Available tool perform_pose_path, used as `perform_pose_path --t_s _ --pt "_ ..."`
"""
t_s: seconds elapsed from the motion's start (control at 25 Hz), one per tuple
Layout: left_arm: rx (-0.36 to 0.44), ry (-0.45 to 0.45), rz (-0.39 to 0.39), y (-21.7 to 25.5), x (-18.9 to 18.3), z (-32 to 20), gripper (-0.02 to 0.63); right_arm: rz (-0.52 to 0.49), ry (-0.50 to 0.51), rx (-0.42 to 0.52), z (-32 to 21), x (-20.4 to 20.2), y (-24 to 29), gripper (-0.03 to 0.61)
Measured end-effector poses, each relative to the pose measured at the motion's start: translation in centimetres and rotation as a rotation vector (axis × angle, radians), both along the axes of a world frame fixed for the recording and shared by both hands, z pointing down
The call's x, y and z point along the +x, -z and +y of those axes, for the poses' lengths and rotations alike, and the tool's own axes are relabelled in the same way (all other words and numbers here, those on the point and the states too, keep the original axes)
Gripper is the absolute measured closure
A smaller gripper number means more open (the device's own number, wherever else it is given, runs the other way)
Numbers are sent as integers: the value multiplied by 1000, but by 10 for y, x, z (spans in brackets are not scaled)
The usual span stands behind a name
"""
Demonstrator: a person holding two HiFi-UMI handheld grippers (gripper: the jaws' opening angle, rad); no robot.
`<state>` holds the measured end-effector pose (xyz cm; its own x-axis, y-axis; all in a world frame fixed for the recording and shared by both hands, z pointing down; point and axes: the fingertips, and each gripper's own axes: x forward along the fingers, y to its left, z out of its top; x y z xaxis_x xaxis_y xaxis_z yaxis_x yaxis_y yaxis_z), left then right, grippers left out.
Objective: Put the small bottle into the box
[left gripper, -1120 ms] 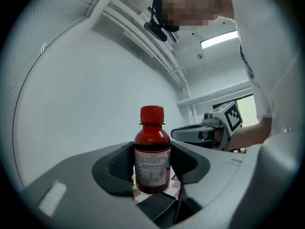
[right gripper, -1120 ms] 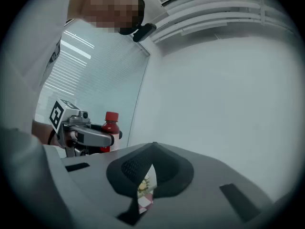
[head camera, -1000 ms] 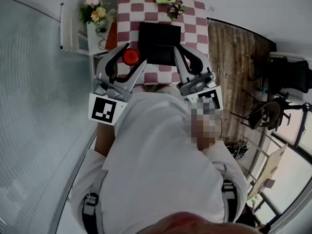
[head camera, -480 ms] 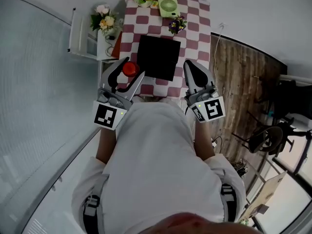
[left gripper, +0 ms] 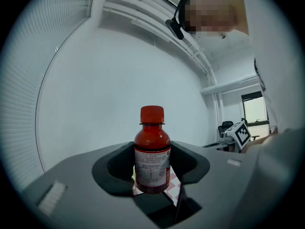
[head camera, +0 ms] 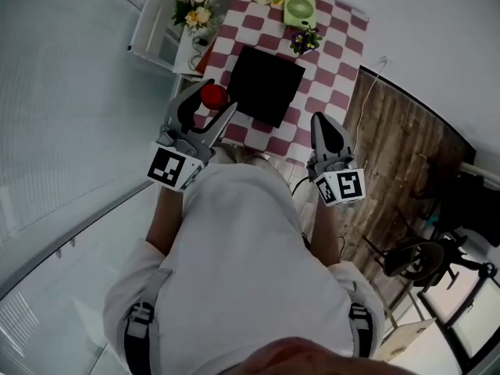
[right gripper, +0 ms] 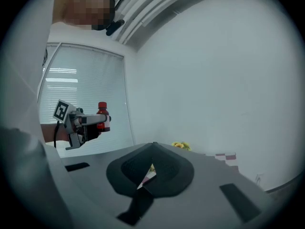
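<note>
Left tongs (head camera: 213,102) clamped the upright bottle (head camera: 212,94), box (head camera: 266,84) just to its right; right tongs (head camera: 326,128) pinched together, empty.

Fan (head camera: 299,8) and flowers (head camera: 305,41) crowd the table (head camera: 340,61) beyond the box (head camera: 266,84).

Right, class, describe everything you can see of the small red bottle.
The small bottle is dark red and glossy, plastic-looking, with a red screw cap and a pale printed label around its body. It stands upright, clamped at label height between the left gripper's pads, held in the air just left of the black box in the head view.
</note>
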<state>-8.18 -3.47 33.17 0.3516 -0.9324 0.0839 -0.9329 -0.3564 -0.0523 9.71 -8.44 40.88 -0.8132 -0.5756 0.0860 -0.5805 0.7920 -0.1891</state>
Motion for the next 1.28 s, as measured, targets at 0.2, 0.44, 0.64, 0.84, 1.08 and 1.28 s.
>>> perform_pose_path --t_s 0.2,0.44,0.64,0.84,1.08,1.28 --pt "-16 63 -21 -2 5 8 394 6 24 -43 -3 19 -22 577" --pt "-24 70 -55 -5 14 9 394 -11 -2 -86 0 42 -40 577" --pt "-64 58 -28 -16 20 3 394 -9 -17 -125 4 54 -56 577" --pt "-93 27 -2 -24 24 -6 394 -18 -50 -133 5 65 -58 577" --pt "-116 6 17 -37 17 -19 394 -18 -107 -154 5 73 -65 577" --pt "-120 -33 5 -46 10 -33 394 -1 -145 -144 0 68 -59 577"
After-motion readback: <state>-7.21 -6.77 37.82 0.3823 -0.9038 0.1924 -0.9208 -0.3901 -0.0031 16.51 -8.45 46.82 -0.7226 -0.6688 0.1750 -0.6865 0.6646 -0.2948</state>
